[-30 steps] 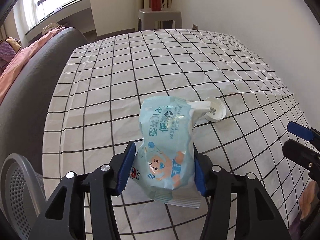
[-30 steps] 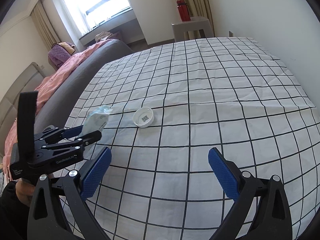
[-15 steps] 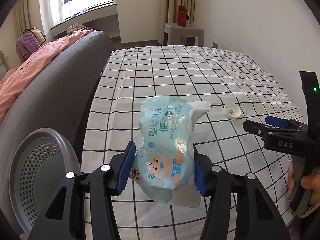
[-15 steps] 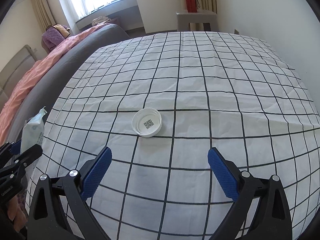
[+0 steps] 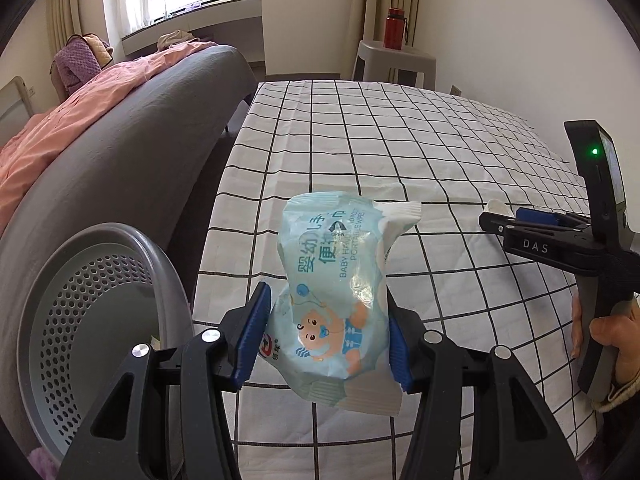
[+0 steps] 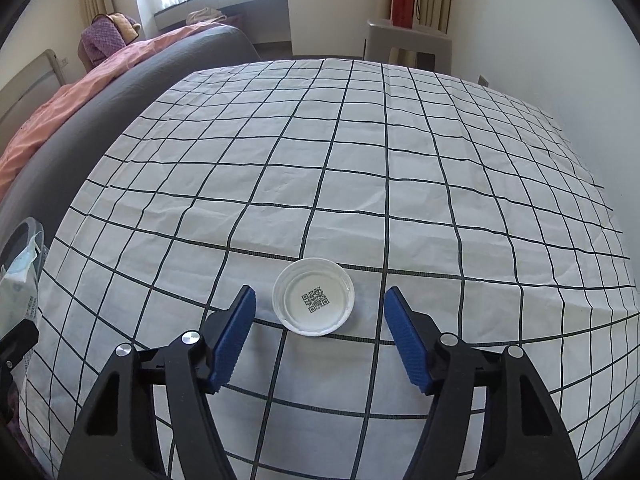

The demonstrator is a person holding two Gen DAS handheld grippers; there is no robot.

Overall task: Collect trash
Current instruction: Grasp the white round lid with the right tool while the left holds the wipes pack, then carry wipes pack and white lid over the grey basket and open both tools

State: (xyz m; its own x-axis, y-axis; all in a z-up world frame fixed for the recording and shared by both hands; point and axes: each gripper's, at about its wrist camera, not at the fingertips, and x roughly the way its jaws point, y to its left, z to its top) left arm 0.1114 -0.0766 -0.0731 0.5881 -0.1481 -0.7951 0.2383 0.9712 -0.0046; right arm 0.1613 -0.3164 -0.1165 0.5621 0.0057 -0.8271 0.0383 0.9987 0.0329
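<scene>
Left gripper (image 5: pixel 328 336): squeezes the wipes pack (image 5: pixel 334 300) tight, held up in the air so it can drop in the bin.
Bin (image 5: pixel 72 320): gray, at 9 o'clock of the pack.
Right gripper (image 6: pixel 320 334): wide apart around the white lid (image 6: pixel 314 303) on the checked cloth (image 6: pixel 360 160), ready to pinch.

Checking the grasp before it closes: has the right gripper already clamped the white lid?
No, the right gripper stands open, its pads either side of the white lid.

Your left gripper (image 5: pixel 328 344) and right gripper (image 6: pixel 320 334) are black, silver-screwed, with ribbed blue pads; one reads "DAS".
</scene>
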